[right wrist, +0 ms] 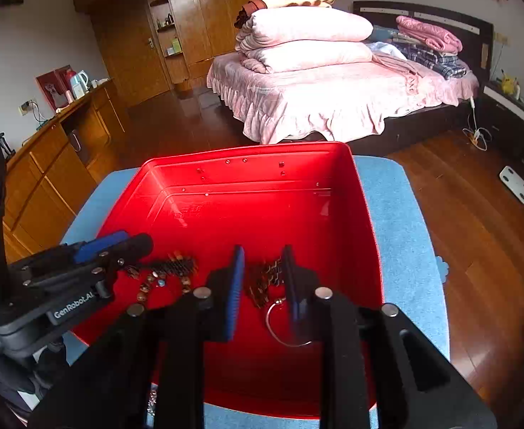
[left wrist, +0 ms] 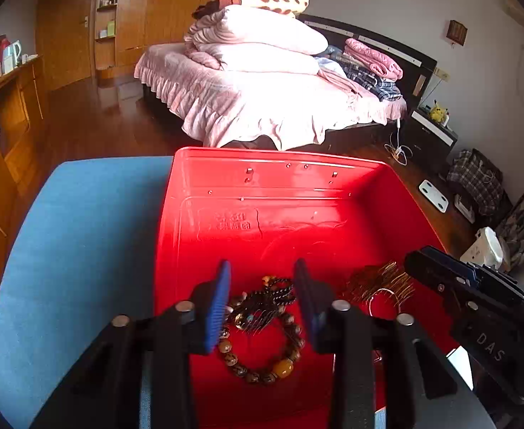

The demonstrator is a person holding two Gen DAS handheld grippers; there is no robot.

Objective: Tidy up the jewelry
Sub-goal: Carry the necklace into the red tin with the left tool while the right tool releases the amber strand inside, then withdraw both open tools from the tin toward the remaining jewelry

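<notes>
Left gripper: your left gripper [left wrist: 262,286] stands partly parted above the red tray [left wrist: 226,221]; nothing is pressed between its blue pads [left wrist: 219,304], so it is released.
What lies under it: the wooden bead bracelet [left wrist: 262,354] and a dark beaded piece [left wrist: 272,293] piled on its far part lie on the tray floor, seen between the two fingers; whether the fingertips touch them you cannot tell from here.
Right gripper: your right gripper [right wrist: 262,271] shows a narrower gap, yet the pads do not squeeze anything visible; it is released too.
What lies under it: a brassy chain-like cluster [right wrist: 265,279] sits in the gap, and a thin silver ring [right wrist: 279,325] lies just beside the right finger, partly hidden behind it.
Pose: both grippers slant downward into the tray side by side, each appearing at the edge of the other's view.
Where the jewelry is: all of it rests at the tray's near end, the beads to the left and the chain cluster with the ring to the right.
Count: two grippers, one tray, one wooden bead bracelet, one dark beaded piece, one chain cluster, one silver ring.
Setting: the tray sits on a blue cushioned surface [left wrist: 83,232], with a pink bed [left wrist: 262,100] beyond.
</notes>
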